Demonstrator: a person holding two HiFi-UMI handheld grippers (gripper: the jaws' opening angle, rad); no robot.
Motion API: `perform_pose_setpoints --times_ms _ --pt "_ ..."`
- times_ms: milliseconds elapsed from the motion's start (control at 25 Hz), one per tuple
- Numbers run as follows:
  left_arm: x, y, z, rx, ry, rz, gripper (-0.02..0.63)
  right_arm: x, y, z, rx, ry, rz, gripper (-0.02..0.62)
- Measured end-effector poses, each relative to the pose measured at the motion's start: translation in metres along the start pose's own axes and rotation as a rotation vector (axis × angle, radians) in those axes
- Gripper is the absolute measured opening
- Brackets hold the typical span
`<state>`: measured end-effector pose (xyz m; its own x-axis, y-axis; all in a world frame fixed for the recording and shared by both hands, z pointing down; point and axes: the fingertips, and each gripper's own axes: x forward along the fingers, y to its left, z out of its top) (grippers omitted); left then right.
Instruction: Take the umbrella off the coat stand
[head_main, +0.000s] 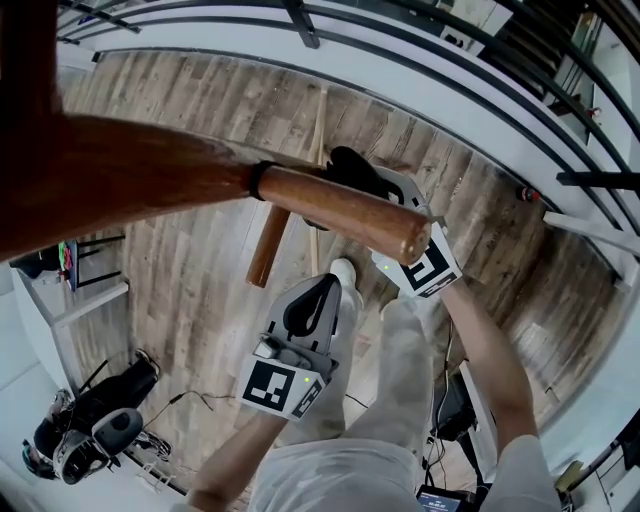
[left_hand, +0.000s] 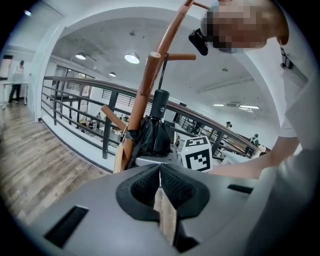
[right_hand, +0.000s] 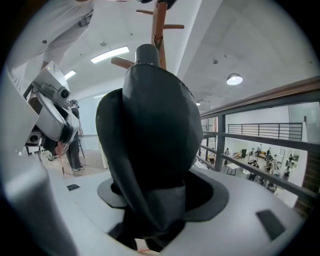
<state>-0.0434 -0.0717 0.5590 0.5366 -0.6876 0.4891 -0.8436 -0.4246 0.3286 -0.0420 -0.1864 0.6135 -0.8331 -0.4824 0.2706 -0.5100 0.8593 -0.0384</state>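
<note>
Now the right gripper (right_hand: 162, 195) clamps the folded umbrella (right_hand: 150, 135), hung against the stand (left_hand: 145, 95) pole; left gripper (left_hand: 160, 172) sits closed and empty, nearer. Looks light, soft cloth over stiff ribs: a mid-bundle grip seems best, though it may slip.

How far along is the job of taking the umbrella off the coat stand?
Done: the right claw is closed on the folded black umbrella. In hand: that grip. Left: lifting it clear; it hangs at the coat stand. The left claw is shut, empty.
</note>
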Motion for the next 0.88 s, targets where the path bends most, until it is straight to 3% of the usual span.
perform_pose_setpoints --times_ms 880 --pt "-0.006 -0.013 0.020 0.014 -0.008 -0.032 0.025 -0.015 0.008 0.021 -0.003 0.032 -0.027 0.275"
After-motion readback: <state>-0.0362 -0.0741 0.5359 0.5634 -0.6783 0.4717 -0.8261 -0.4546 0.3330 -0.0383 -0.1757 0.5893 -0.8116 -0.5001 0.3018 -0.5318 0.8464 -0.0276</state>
